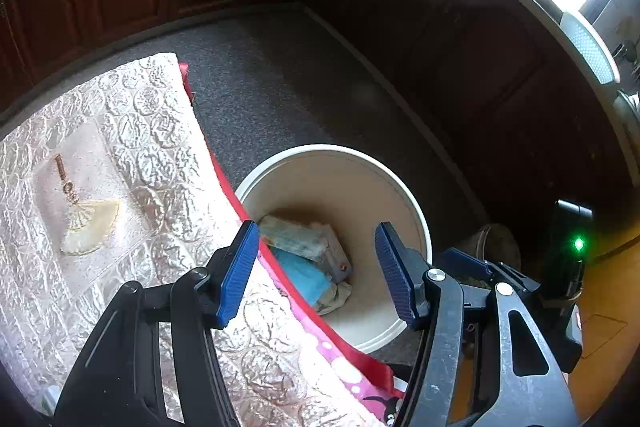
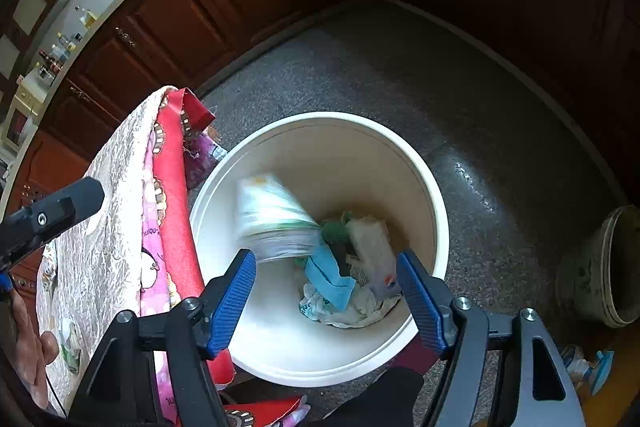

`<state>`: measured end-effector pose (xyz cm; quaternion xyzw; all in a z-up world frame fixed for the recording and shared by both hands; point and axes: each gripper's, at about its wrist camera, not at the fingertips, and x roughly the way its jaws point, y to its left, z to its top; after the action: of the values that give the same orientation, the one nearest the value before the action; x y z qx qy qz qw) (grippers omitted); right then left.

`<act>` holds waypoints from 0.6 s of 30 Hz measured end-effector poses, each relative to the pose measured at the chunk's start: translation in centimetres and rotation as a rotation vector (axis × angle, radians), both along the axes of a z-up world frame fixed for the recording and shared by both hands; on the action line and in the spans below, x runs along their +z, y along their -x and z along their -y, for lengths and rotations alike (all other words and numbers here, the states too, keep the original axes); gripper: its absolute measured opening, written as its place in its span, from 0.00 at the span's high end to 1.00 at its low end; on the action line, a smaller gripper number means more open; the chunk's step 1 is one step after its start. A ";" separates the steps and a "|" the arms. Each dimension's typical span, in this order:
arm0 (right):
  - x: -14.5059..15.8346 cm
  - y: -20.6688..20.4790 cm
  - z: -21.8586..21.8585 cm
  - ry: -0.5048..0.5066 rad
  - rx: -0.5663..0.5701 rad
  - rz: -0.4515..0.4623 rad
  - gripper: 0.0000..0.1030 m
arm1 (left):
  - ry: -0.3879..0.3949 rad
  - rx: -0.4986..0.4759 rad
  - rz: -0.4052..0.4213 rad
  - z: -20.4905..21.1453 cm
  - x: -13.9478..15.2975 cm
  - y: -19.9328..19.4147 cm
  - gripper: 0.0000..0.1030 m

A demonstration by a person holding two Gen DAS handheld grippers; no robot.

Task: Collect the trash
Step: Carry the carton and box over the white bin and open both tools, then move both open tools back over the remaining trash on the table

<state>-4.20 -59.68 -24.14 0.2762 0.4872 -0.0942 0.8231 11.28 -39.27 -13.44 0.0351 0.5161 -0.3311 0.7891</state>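
Note:
A white round trash bin [image 2: 224, 183] stands on the grey floor beside the table; it also shows in the left wrist view [image 1: 416, 211]. Inside lie crumpled paper, a blue piece [image 2: 328, 275] and wrappers [image 1: 304, 243]. A white packet [image 2: 276, 223], motion-blurred, is in the air inside the bin, free of my fingers. My right gripper [image 2: 326, 291] is open and empty right above the bin. My left gripper [image 1: 316, 271] is open and empty over the table edge next to the bin.
The table carries a cream embossed cloth [image 1: 100, 187] over pink and red cloths [image 2: 172, 211]. Brown cabinets [image 2: 168, 15] line the back. A dirty bucket [image 2: 608, 267] stands on the floor at the right. The other gripper's body [image 1: 568, 259] is at the right.

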 end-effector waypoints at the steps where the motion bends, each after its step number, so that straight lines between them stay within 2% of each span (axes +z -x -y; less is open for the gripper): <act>1: 0.1 -0.1 -0.1 0.001 -0.001 0.003 0.31 | 0.000 0.004 0.000 -0.4 0.0 0.0 0.43; 6: 0.4 -0.2 -0.7 0.022 0.004 0.012 0.28 | -0.004 0.016 0.020 -1.5 0.4 0.4 0.43; 18: 1.9 -0.2 -2.6 0.077 0.024 0.030 0.28 | 0.001 0.061 0.044 -4.2 1.7 0.7 0.43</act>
<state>-4.00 -57.05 -22.20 0.2397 0.4742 -0.0990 0.8414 10.61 -35.07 -11.75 0.0261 0.4993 -0.3062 0.8101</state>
